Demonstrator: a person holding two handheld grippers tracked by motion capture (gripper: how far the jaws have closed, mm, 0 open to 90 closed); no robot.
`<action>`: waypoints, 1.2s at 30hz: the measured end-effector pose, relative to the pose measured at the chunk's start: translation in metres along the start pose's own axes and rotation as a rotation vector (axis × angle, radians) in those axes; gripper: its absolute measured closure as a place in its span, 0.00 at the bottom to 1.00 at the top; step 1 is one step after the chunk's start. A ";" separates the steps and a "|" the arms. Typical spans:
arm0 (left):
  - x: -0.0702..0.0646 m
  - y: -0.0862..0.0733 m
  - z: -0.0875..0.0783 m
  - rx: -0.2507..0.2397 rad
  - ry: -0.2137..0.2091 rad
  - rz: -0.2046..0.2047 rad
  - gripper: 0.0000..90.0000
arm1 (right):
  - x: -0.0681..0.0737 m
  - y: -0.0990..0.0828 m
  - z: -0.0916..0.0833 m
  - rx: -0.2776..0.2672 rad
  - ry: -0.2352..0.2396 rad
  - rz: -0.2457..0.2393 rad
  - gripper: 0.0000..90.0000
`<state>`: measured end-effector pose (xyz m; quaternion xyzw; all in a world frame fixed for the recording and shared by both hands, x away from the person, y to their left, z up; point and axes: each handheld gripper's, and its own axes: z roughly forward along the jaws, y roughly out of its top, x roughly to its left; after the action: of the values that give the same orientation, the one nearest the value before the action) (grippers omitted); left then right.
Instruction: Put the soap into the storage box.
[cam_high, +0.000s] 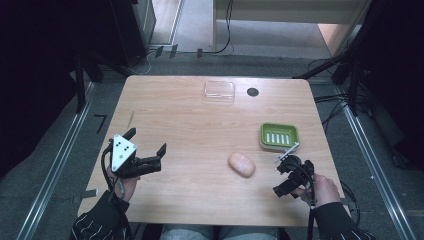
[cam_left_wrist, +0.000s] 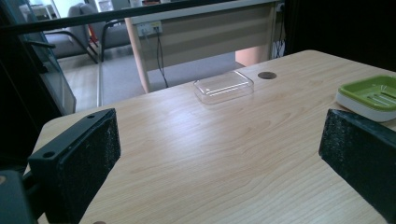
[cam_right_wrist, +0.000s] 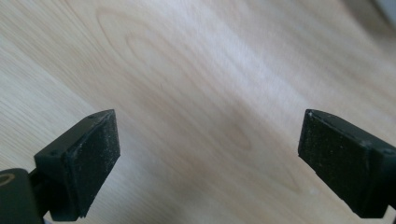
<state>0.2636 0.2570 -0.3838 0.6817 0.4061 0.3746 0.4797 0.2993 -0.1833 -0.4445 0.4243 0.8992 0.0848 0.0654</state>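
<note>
Meanwhile, at a pale wooden table (cam_high: 180, 125), a person works two hand-held grippers, neither carrying anything. At far left the left gripper (cam_high: 147, 145) hovers near the near-left corner, its jaws spread wide and empty; in the left gripper view its two black pads (cam_left_wrist: 91, 163) frame bare wood, with a clear plastic lid (cam_left_wrist: 224, 86) lying toward the far edge and a small dark round mark (cam_left_wrist: 267, 74) just beside it. Moving right, a tan bar of soap (cam_high: 242, 164) lies on the bare tabletop near the middle, apart from both grippers. Farther right sits a green soap dish (cam_high: 279, 135) with a slotted floor, near the right edge, its near corner close to the right gripper (cam_high: 285, 175). That gripper, held close to the near-right corner, is likewise wide open and grasps nothing; the right gripper view looks down between its pads (cam_right_wrist: 88, 158) at bare wood grain. The work appears to be at its start: the soap seems bound for the dish, and no grasp has been made. Next, the right gripper would likely need to swing left, straddle the soap across its narrow width and close. Open tabletop surrounds the soap on every side; the tight spots are the dish and the table's right edge.
</note>
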 end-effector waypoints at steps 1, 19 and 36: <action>0.000 0.000 0.000 0.002 0.001 0.000 0.00 | 0.000 0.002 -0.002 -0.011 -0.001 0.000 0.07; 0.002 -0.001 0.000 0.001 0.000 -0.002 0.00 | 0.016 0.031 0.002 -0.018 0.039 -0.089 0.05; 0.003 -0.002 -0.002 0.001 0.001 -0.007 0.00 | 0.026 0.067 0.004 -0.025 0.061 -0.151 0.04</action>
<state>0.2629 0.2612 -0.3851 0.6802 0.4090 0.3729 0.4805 0.3342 -0.1210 -0.4352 0.3519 0.9290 0.1037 0.0495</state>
